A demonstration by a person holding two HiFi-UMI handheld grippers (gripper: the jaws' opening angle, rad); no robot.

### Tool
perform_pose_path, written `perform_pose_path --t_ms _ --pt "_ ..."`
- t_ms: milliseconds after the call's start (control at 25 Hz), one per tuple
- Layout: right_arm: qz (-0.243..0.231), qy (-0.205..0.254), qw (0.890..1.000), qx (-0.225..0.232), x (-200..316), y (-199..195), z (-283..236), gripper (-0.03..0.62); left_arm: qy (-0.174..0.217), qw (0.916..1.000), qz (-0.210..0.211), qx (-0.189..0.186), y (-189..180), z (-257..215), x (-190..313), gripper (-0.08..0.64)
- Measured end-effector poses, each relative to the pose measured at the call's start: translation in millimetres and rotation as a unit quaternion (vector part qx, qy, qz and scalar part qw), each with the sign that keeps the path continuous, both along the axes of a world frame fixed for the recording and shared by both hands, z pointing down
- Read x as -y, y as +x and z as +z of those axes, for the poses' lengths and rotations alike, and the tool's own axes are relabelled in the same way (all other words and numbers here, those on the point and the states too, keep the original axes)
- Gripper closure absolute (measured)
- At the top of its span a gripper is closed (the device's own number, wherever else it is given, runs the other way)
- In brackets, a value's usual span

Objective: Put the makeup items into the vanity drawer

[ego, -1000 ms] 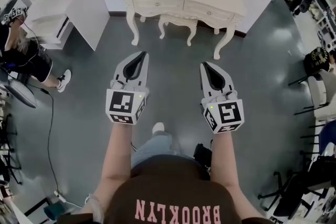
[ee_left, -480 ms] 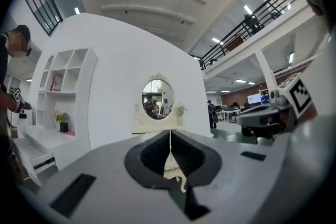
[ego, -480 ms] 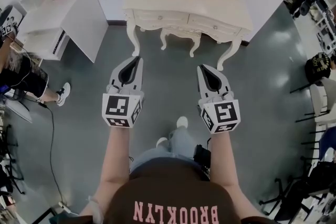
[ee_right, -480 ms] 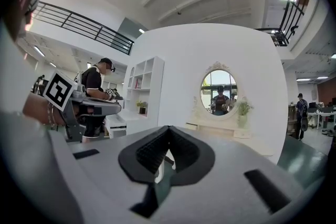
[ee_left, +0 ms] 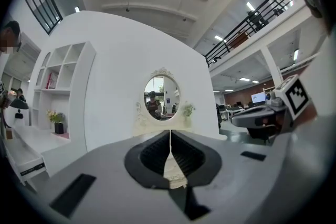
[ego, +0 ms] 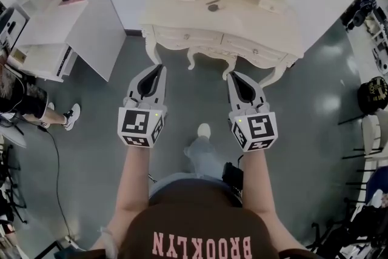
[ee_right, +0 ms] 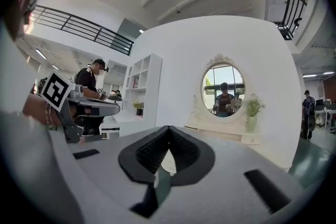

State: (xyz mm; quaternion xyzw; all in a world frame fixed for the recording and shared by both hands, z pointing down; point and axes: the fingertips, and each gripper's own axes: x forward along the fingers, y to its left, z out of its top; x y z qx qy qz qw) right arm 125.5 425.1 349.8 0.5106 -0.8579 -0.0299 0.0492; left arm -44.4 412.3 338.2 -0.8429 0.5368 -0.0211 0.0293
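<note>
l tongs, r tongs closed — vanity ahead

The person holds both bare forearms straight out towards the vanity, roughly parallel and level. The left gripper points at the vanity's left leg, its tip just short of it; its jaws are pressed together with nothing between them. The right gripper points at the vanity's right half, also just short of it, jaws likewise closed and empty. One leg steps forward between the arms, its white shoe nearest the vanity.
</note>
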Motion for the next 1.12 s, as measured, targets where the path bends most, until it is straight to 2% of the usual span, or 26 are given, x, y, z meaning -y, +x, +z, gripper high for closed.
perform_pose_path --t_ms 320,480,840,1120 --pt "-0.027 -0.002 1.0 -0.01 147 27 -7 0.594 0.0 0.9997 -0.023 -0.008 30 -5 137 0.552" --pt "-0.043 -0.008 0.999 -0.015 205 34 -5 0.594 -0.001 0.9994 -0.032 -0.009 44 -6 188 0.552" --pt "-0.041 -0.036 0.998 -0.01 277 49 14 0.594 -0.024 0.9985 -0.05 -0.007 49 9 251 0.552" --pt "-0.016 -0.046 0.999 -0.012 329 60 28 0.594 -0.024 0.9989 -0.038 -0.007 52 16 308 0.552"
